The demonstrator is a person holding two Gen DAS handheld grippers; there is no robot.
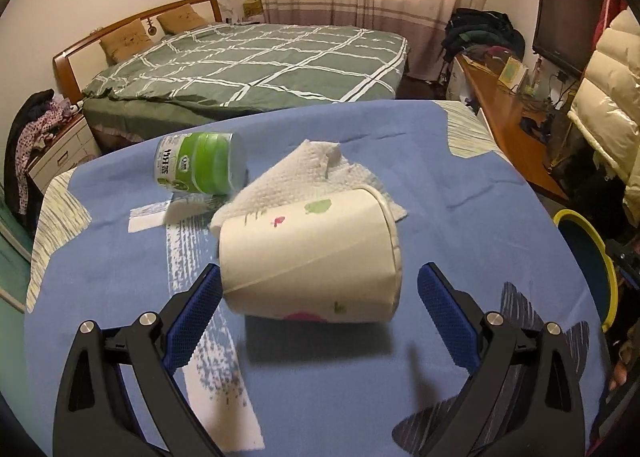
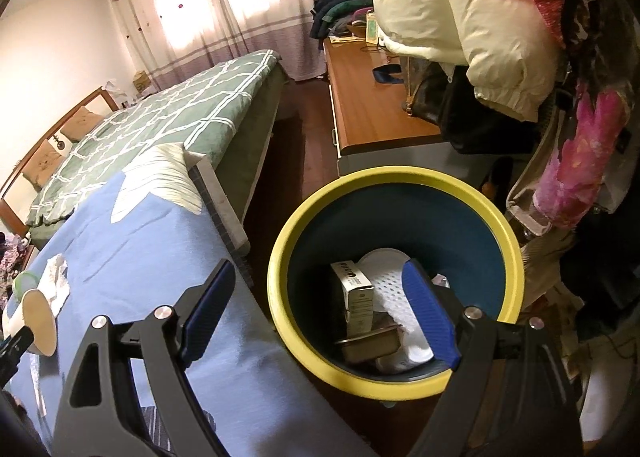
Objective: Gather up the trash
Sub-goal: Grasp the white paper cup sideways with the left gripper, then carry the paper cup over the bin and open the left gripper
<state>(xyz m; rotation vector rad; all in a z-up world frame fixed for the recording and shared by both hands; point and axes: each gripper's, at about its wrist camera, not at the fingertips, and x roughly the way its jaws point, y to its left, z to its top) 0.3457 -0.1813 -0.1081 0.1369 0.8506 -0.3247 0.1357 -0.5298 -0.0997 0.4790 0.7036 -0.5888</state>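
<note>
Left gripper [image 1: 320,289] tilted down over the desk [image 1: 460,185], jaws wide astride one paper cup [image 1: 308,253] lying on its side; left pad at the cup's base, contact unclear, right pad apart. Behind the cup: one paper towel [image 1: 320,169], partly hidden, and one green-labelled can [image 1: 200,167]. Right gripper [image 2: 320,305], jaws wide and empty, tilts down over the yellow-rimmed bin [image 2: 280,297] beside the desk; one box [image 2: 358,297] inside, other contents indistinct.

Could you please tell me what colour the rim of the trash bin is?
The trash bin's rim is yellow; it shows best in the right wrist view.

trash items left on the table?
3: paper cup on its side between the left jaws, paper towel behind it, green-lidded can farther back. Others may be hidden.
</note>
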